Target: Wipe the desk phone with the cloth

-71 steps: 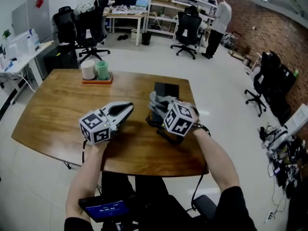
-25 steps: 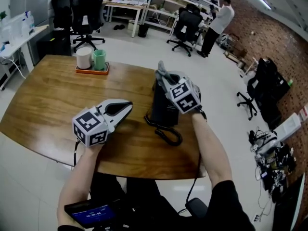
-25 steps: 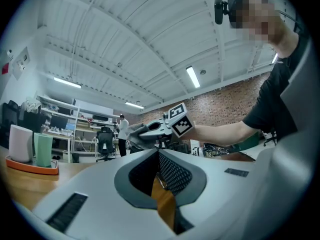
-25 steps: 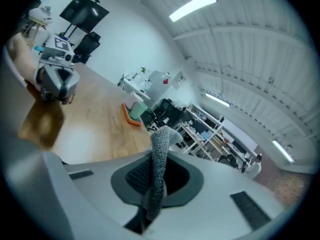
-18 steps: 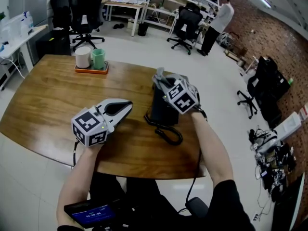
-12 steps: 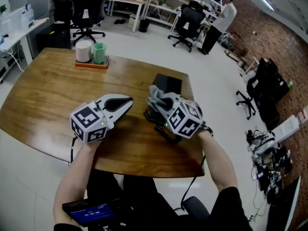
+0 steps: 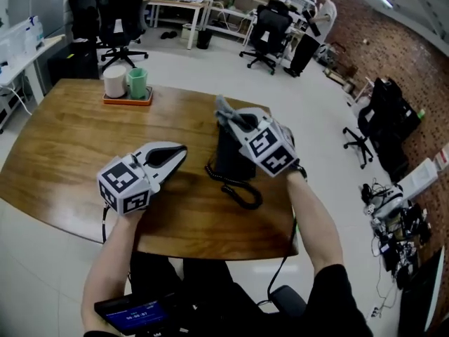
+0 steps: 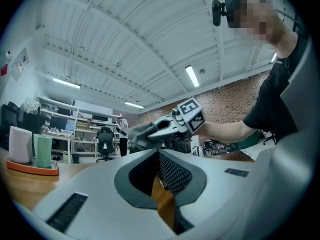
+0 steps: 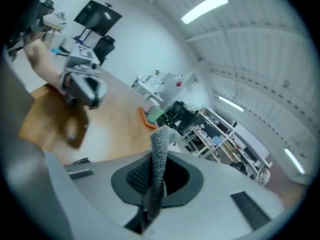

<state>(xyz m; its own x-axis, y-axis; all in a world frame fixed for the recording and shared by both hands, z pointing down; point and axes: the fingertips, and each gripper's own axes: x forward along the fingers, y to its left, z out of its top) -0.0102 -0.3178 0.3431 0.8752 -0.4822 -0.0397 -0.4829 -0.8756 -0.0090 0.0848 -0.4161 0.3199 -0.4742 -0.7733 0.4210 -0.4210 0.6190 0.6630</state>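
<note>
A black desk phone [image 7: 226,154] stands on the wooden table [image 7: 63,146], right of the middle, with its coiled cord [image 7: 238,190] trailing toward me. My right gripper [image 7: 229,118] hovers over the phone's far end, shut on a grey cloth [image 7: 222,109]. In the right gripper view the cloth [image 9: 159,151] sticks up between the jaws of the right gripper [image 9: 156,159]. My left gripper [image 7: 180,151] rests low over the table, left of the phone, shut with nothing in it. The left gripper view shows the left gripper [image 8: 158,153] pointing toward the right gripper [image 8: 167,125] and cloth [image 8: 136,132].
An orange tray [image 7: 126,100] with a white cup [image 7: 114,81] and a green cup [image 7: 137,83] sits at the table's far left. Office chairs [image 7: 263,34], desks and shelves stand beyond the table. A person [image 7: 312,27] stands at the far shelves.
My right gripper swept the cloth along the phone toward me, then back to the far end. The left gripper has barely shifted.
</note>
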